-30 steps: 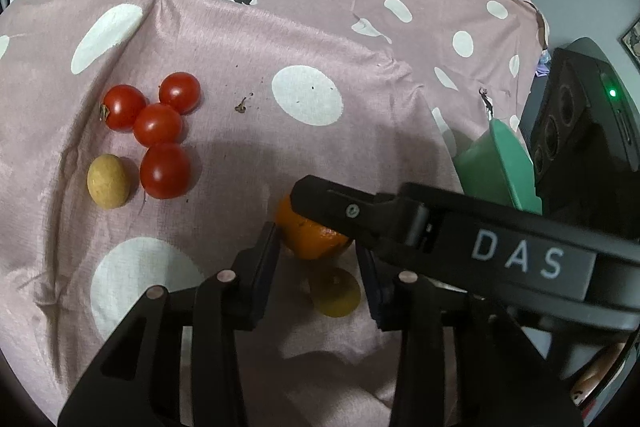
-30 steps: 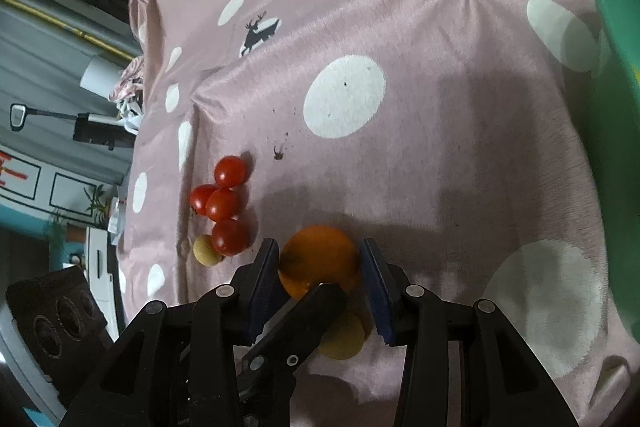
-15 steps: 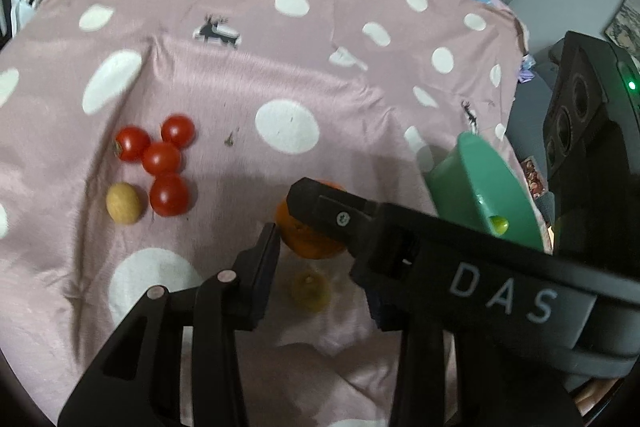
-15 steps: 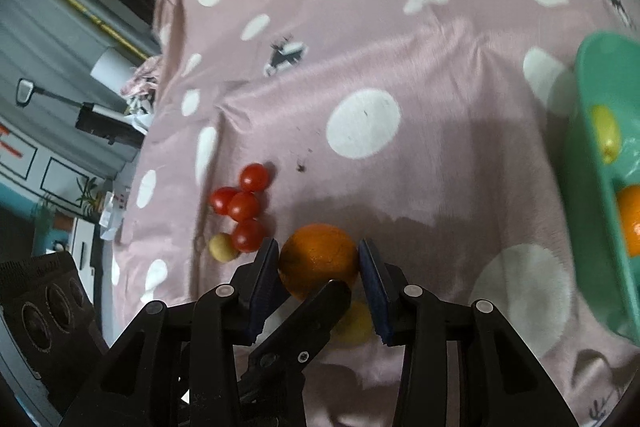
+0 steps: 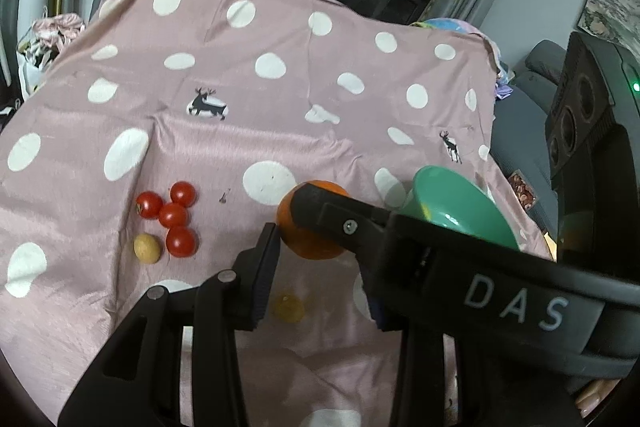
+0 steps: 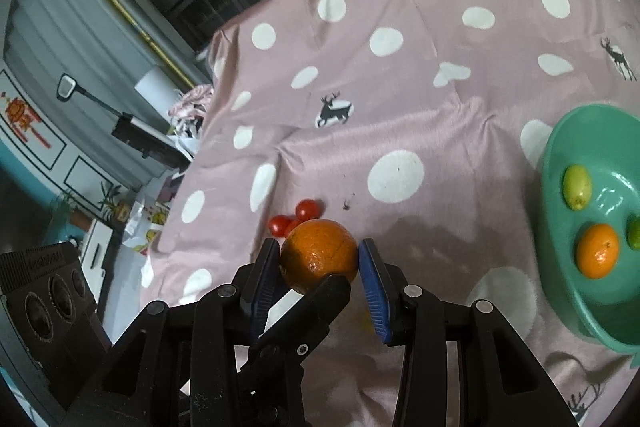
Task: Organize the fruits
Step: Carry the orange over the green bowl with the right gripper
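Both grippers close around one orange (image 6: 319,255) held above the pink spotted cloth (image 5: 240,131). My right gripper (image 6: 320,267) has its blue pads against the orange's sides. My left gripper (image 5: 316,251) is around the same orange (image 5: 308,239), with the right gripper's finger lying across it. A green bowl (image 6: 560,155) at the right holds a second orange (image 6: 597,255) and a yellow-green fruit (image 6: 577,187). The bowl shows in the left wrist view (image 5: 460,207) too.
Several cherry tomatoes (image 5: 173,214) and a small tan fruit (image 5: 147,247) lie on the cloth at the left. A small yellow fruit (image 5: 288,307) lies on the cloth below the grippers. A black speaker (image 5: 588,123) stands at the right.
Both grippers have risen well above the cloth with the orange between them. The view widened, and the green bowl and the room behind came into sight.
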`<state>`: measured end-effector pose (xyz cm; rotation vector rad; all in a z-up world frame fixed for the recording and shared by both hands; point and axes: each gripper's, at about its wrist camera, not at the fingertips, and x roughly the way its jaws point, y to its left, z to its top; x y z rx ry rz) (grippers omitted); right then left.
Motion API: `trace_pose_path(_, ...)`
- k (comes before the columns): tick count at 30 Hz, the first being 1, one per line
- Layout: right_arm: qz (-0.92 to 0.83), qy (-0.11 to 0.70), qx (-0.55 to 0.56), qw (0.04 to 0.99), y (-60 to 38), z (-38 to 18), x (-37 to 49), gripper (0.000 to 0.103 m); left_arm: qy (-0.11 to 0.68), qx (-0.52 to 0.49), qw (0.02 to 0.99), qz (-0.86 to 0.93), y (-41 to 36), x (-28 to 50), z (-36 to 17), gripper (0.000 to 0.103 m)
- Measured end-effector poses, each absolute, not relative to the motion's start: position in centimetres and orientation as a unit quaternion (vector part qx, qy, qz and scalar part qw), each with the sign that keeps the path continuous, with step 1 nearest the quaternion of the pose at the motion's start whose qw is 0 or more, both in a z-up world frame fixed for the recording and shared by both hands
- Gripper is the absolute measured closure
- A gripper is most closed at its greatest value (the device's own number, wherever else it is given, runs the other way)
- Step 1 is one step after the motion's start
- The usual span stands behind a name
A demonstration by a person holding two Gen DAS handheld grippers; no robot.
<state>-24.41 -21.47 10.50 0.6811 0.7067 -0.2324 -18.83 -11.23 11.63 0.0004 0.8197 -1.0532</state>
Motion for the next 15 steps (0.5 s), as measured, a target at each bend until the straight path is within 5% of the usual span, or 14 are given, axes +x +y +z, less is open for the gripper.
trace_pose_path(15, -0.147, 0.260, 0.336, 0.893, -24.8, 13.8, -30.6, 0.059, 0.319, 0.032, 0.771, -0.550, -16.3, -23.5, 15.4, 0.064)
